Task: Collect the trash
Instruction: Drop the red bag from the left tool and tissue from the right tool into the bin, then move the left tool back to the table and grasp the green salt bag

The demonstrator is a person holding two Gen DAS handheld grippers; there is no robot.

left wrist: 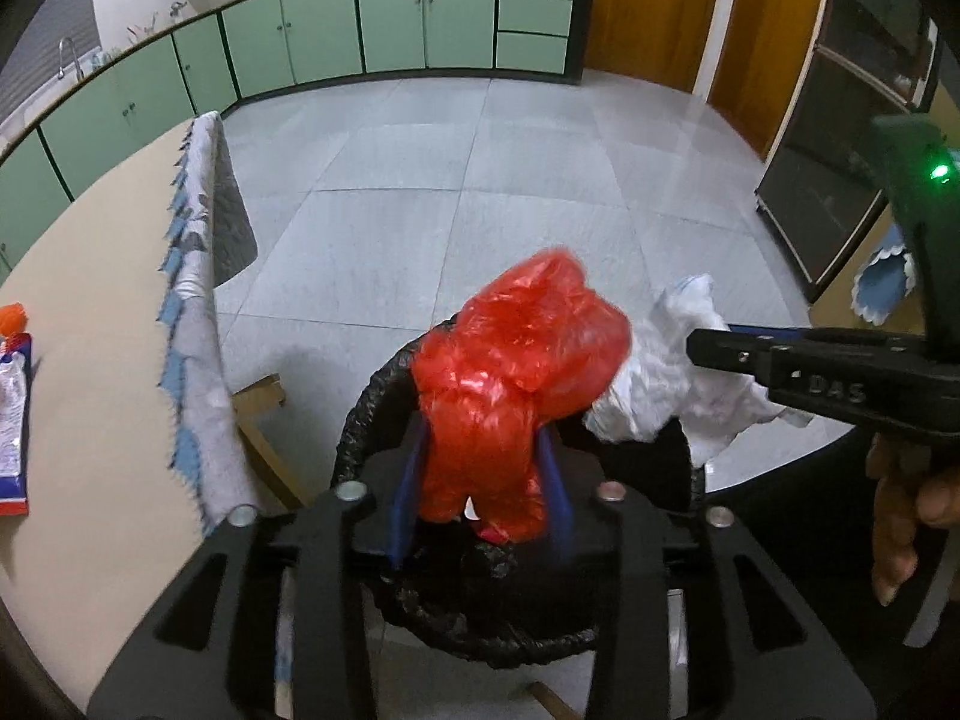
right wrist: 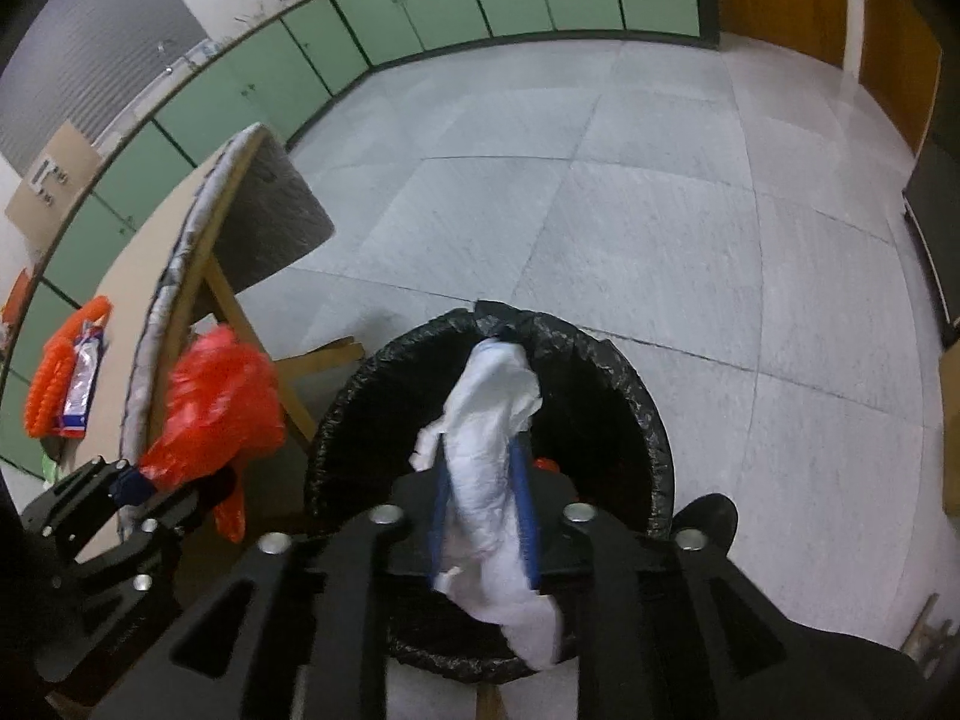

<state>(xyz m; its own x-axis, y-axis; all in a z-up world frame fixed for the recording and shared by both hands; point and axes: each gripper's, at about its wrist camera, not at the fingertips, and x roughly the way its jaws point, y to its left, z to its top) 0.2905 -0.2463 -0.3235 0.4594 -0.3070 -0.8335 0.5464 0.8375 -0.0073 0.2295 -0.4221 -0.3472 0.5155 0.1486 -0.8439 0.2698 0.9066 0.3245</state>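
1. Two pieces of trash are in hand at once. The left gripper (left wrist: pixel 480 468) is clamped on a crumpled red plastic bag (left wrist: pixel 516 372), and the right gripper (right wrist: pixel 483 510) is clamped on a wad of white crumpled paper (right wrist: pixel 498 456). Neither is released yet.

2. Both loads hang over the bin with the black liner (right wrist: pixel 630 372), which stands on the tiled floor (right wrist: pixel 630 210) just beside the table (left wrist: pixel 102 300). From the right wrist view the white paper sits squarely above the dark opening. The red bag appears over the bin's left rim in the left wrist view, though from the right wrist view it looks nearer the table edge, so I cannot tell whether it is fully over the opening.

3. The step in hand looks like the drop. The next move probably calls for bringing the red bag inward over the opening, then parting both sets of fingers so each piece falls clear.

4. Light plastic may cling to the blue finger pads (left wrist: pixel 555 480), so a small shake or a lower release could help.

5. More work seems left: an orange item (right wrist: pixel 51 384) and a printed wrapper (right wrist: pixel 84 378) lie on the table, well apart from the bin. A grey patterned cloth (left wrist: pixel 201 312) drapes over the table's edge.
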